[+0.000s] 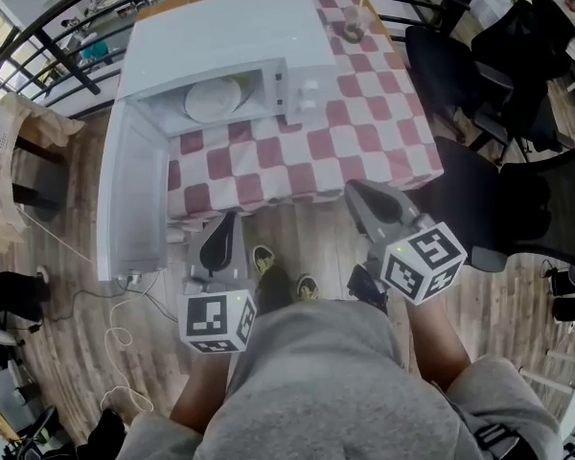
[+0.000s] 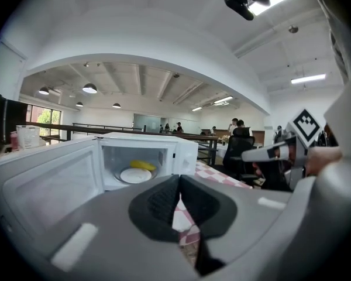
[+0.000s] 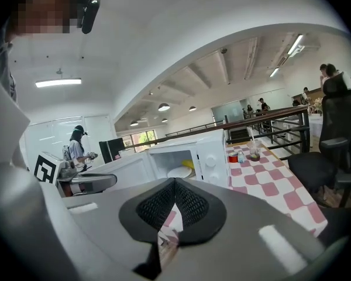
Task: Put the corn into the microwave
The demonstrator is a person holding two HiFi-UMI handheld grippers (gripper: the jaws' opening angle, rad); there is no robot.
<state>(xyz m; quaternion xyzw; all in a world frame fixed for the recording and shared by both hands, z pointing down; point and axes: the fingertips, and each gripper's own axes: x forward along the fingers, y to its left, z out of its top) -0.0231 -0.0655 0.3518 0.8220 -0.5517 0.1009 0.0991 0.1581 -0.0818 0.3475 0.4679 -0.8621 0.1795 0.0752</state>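
Your left tool [image 2: 178, 183] and right tool [image 3: 174, 186] are both closed with nothing between them, near you, short of the checked surface [image 1: 364, 132]. The corn [image 2: 142, 165] lies inside the open microwave [image 1: 230, 46], at the far edge of its white plate [image 2: 134, 175].

Wooden floor [image 1: 57, 353], black railing [image 3: 253, 120], office chairs [image 1: 460, 80], arched white ceiling [image 2: 146, 45]

Red-white check cloth [image 1: 364, 151] — blk chair [image 1: 479, 199] at right, cup [image 1: 352, 29] far end.

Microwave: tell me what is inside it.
A white round plate lies in the open microwave, with the yellow corn at its back edge. In the head view, the microwave's top hides the corn.
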